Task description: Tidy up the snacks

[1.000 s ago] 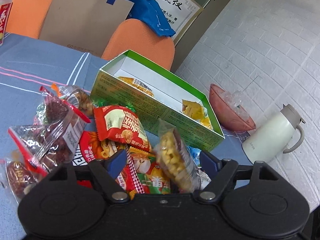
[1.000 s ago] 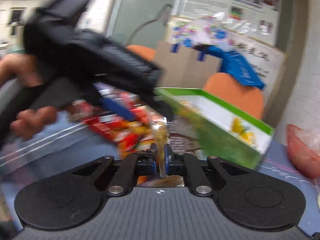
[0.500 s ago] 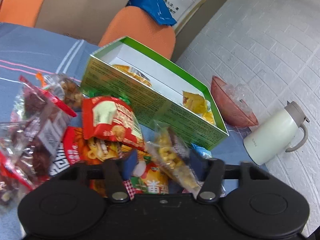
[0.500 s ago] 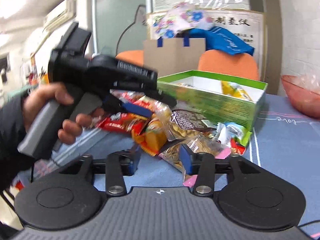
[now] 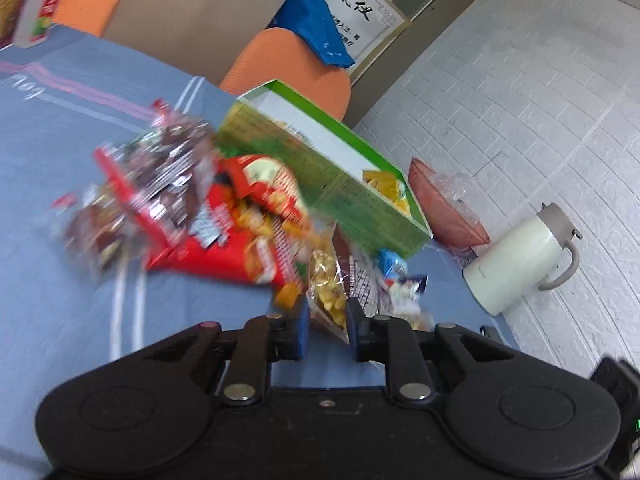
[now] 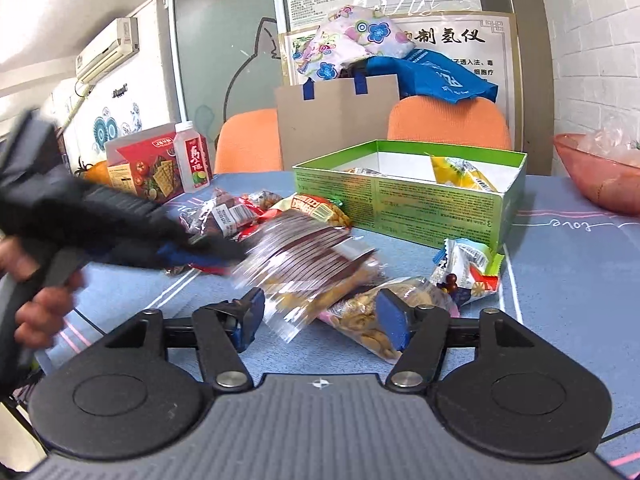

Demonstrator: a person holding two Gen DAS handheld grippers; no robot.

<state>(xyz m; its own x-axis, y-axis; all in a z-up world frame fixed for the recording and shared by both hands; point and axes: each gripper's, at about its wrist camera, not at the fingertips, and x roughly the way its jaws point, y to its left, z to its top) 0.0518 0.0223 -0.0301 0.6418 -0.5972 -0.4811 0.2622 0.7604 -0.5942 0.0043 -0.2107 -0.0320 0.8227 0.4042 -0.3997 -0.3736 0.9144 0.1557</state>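
Blue desk [image 6: 568, 264] carries snacks [image 5: 224, 216] piled before a green box [image 6: 420, 208]. Left hand-held gripper [image 5: 326, 326] pinches a clear bag [image 5: 326, 292]; right hand-held gripper [image 6: 320, 320] is spread. Bowl [image 5: 444, 208] and jug [image 5: 516, 256] stand at the desk's edge.

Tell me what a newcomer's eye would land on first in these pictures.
First, the bright heap of snack packets spilled over the blue tablecloth, with the open green box just behind holding a yellow packet. Next, the left hand-held gripper pinching a clear striped bag of yellow snacks, while the right hand-held gripper gapes open.
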